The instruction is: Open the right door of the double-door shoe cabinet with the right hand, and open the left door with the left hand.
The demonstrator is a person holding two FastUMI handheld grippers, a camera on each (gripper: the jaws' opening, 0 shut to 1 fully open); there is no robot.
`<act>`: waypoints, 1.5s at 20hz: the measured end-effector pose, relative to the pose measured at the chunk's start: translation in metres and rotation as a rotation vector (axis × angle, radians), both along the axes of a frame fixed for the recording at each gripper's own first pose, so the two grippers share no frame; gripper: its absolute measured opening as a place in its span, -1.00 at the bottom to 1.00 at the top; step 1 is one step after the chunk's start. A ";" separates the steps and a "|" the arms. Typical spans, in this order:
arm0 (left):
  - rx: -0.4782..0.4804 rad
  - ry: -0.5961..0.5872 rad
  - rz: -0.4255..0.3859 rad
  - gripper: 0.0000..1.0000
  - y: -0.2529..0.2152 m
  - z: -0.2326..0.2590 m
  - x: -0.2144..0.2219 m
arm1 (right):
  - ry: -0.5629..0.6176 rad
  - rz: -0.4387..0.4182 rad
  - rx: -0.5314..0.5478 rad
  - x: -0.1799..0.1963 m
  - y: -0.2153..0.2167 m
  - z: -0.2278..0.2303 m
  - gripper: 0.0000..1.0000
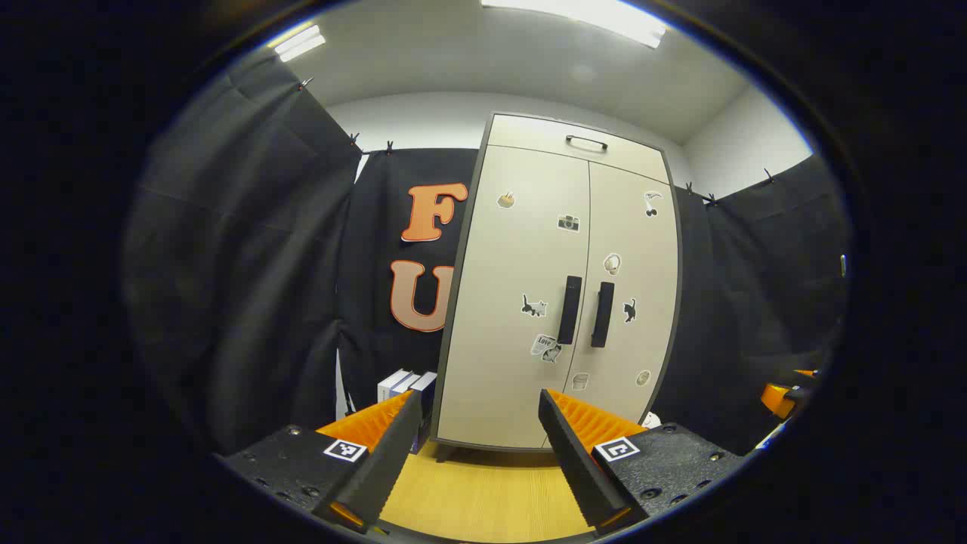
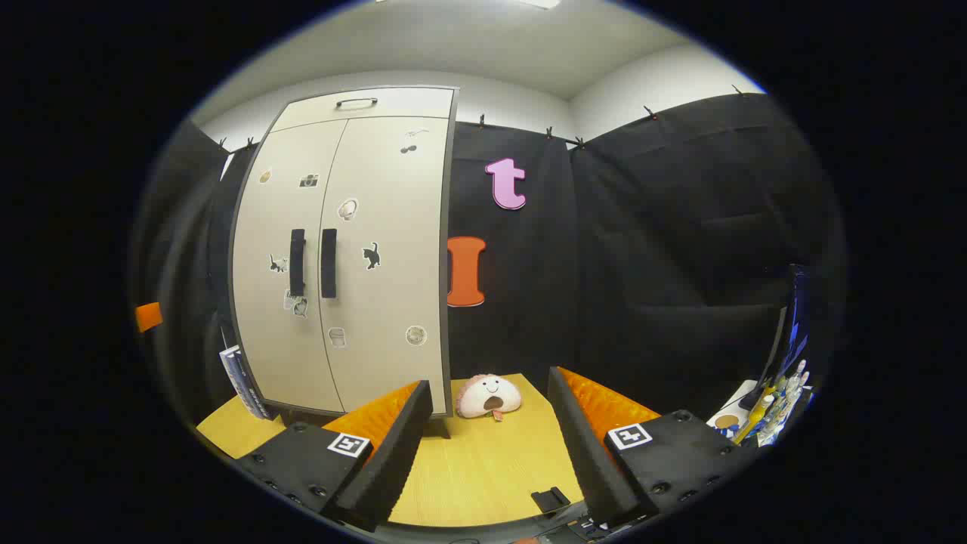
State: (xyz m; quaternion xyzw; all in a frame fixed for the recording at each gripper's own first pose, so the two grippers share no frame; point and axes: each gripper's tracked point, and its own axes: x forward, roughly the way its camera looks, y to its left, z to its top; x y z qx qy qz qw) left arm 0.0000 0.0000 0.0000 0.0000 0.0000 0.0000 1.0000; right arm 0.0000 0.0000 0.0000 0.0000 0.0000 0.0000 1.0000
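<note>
A cream double-door shoe cabinet [image 1: 529, 249] [image 2: 355, 249] stands on a wooden table, both doors shut and dotted with stickers. Two dark vertical handles sit side by side at the middle seam: the left door handle [image 1: 569, 310] [image 2: 297, 262] and the right door handle [image 1: 602, 314] [image 2: 329, 263]. My left gripper [image 1: 477, 465] is open, well short of the cabinet and roughly in line with its left door. My right gripper [image 2: 491, 453] is open too, aimed to the right of the cabinet, with nothing between its fingers. A piece of the right gripper [image 1: 782, 393] shows at the far right of the left gripper view.
A round plush toy [image 2: 489, 396] lies on the table [image 2: 483, 468] just right of the cabinet. Books [image 1: 404, 387] lean beside the cabinet's left side. Bottles and small items [image 2: 770, 408] stand at the far right. A small black clip [image 2: 550, 499] lies near the table's front edge.
</note>
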 end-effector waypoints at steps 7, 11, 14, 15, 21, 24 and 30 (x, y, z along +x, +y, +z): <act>0.009 0.010 -0.005 0.89 0.008 -0.001 -0.013 | 0.008 0.005 -0.009 -0.020 0.005 -0.001 0.98; 0.020 0.007 -0.010 0.89 0.012 0.000 -0.017 | 0.017 0.007 -0.013 -0.027 0.008 -0.003 0.98; 0.011 0.011 -0.016 0.89 0.012 -0.001 -0.017 | 0.022 0.009 -0.016 -0.030 0.010 -0.003 0.98; 0.010 0.013 -0.017 0.89 0.013 -0.002 -0.017 | 0.022 0.007 -0.018 -0.030 0.009 -0.002 0.98; 0.013 0.007 -0.014 0.89 0.020 0.001 -0.020 | 0.016 0.003 -0.019 -0.034 0.012 -0.001 0.98; 0.014 0.009 -0.006 0.89 0.025 -0.001 -0.019 | 0.010 -0.002 -0.010 -0.035 0.013 0.000 0.98; 0.029 0.008 0.000 0.84 0.033 -0.001 -0.021 | 0.020 0.038 -0.039 -0.027 0.031 0.004 0.98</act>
